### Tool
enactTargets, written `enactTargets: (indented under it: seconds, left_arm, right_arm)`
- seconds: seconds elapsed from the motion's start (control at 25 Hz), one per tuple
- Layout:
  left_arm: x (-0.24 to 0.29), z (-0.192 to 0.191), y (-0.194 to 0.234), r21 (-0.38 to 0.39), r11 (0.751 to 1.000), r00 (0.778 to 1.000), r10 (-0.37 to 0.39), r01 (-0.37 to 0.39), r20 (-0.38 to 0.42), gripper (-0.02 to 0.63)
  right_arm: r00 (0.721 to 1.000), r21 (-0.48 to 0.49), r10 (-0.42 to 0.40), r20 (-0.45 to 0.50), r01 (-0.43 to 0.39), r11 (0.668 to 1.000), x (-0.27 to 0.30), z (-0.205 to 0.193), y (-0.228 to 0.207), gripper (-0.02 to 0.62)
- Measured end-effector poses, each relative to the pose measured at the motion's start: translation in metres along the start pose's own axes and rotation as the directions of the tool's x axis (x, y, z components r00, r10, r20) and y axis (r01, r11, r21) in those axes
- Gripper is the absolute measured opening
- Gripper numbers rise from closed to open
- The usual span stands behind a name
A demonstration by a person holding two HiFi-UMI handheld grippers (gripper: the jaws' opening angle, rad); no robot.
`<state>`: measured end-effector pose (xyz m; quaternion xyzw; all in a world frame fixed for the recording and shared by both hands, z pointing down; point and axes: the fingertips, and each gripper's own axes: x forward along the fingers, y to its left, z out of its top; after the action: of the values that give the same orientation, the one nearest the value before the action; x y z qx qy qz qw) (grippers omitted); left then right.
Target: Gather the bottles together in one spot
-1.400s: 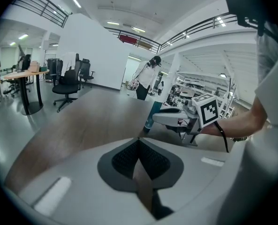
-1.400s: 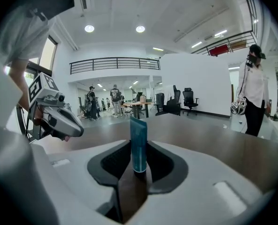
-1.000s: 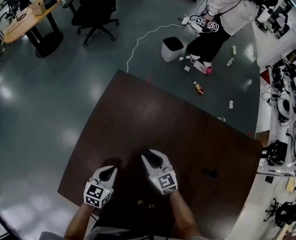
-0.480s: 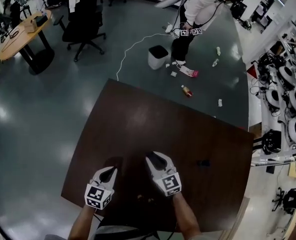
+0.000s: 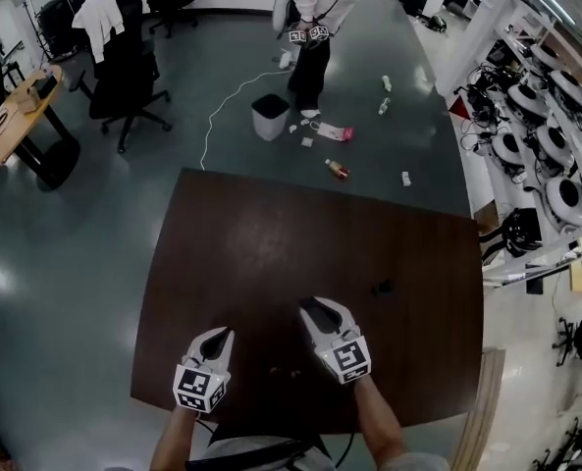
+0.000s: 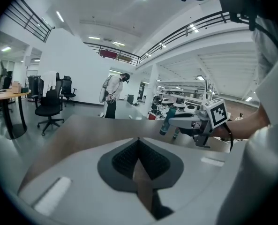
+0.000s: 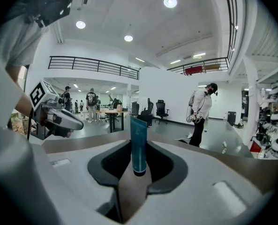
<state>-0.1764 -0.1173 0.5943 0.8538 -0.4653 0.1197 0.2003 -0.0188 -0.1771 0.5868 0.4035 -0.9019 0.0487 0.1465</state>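
Two hand-held grippers over a dark table (image 5: pixel 222 224); the gathering looks barely begun.

Head view: several bottles (image 5: pixel 337 169) lie scattered on the floor (image 5: pixel 94 243) beyond the table, well apart, and no cluster shows yet.
Left gripper view: the left gripper (image 6: pixel 139 140) has its fingers pressed together and holds nothing.
Right gripper view: the right gripper (image 7: pixel 139 146) pinches a teal bottle (image 7: pixel 139 132) upright between partly spread fingers, above the table.

Big open lab hall with an office corner. Polished grey floor (image 5: pixel 65 253), rolling office chairs (image 5: pixel 124 77), round wooden desk (image 5: pixel 16 130). Benches crowded with equipment (image 5: pixel 546 155) along one wall. Railed mezzanine (image 7: pixel 94 64) overhead, loose cable (image 5: pixel 222 101) across the floor.
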Motion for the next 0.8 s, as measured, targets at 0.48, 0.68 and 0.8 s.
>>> enactTargets:
  seconds: [0.48, 0.68, 0.8]
  left_arm:
    - [0.005, -0.003, -0.042, 0.047, 0.996, 0.997, -0.078, 0.078, -0.003, 0.001]
    - [0.003, -0.009, -0.055, 0.064, 0.994, 0.996, -0.085, 0.086, -0.011, 0.000]
    - [0.000, -0.014, -0.062, 0.067, 0.994, 0.996, -0.084, 0.085, -0.013, 0.000]
  right_arm:
    - [0.994, 0.026, -0.105, -0.013, 0.105, 0.994, -0.077, -0.027, -0.005, 0.103]
    - [0.993, 0.034, -0.115, -0.013, 0.116, 0.993, -0.098, -0.031, 0.004, 0.103]
    - [0.994, 0.045, -0.108, -0.004, 0.108, 0.993, -0.107, -0.037, 0.011, 0.103]
